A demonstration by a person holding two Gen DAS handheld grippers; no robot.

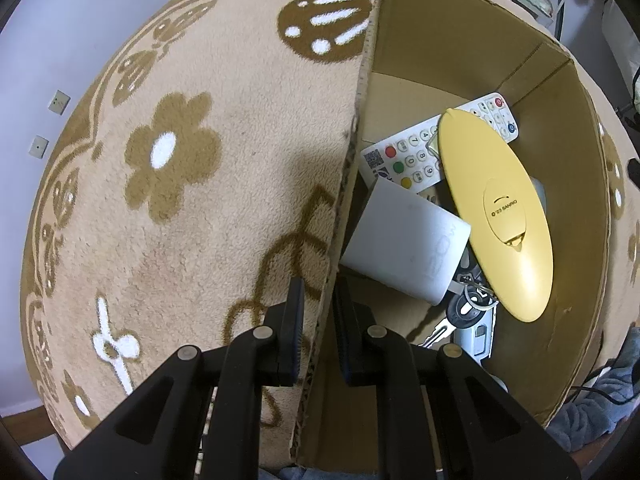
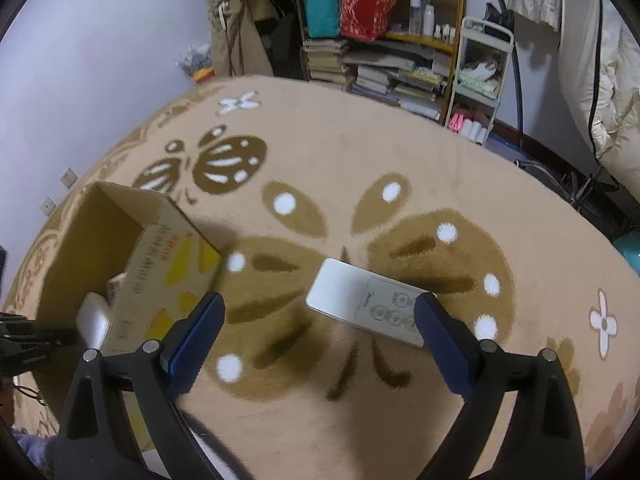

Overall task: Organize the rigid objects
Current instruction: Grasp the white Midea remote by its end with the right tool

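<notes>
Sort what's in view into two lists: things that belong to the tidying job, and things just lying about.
Job: cardboard box, buttoned remote, yellow oval item, white block, keys, white remote on the rug.

Lying about: bookshelf, red bag, rug.

We cannot see all of the white remote: the yellow oval lid covers its middle. Keys lie half buried under the white block. Print on the cardboard box is too blurred for us to read.
</notes>
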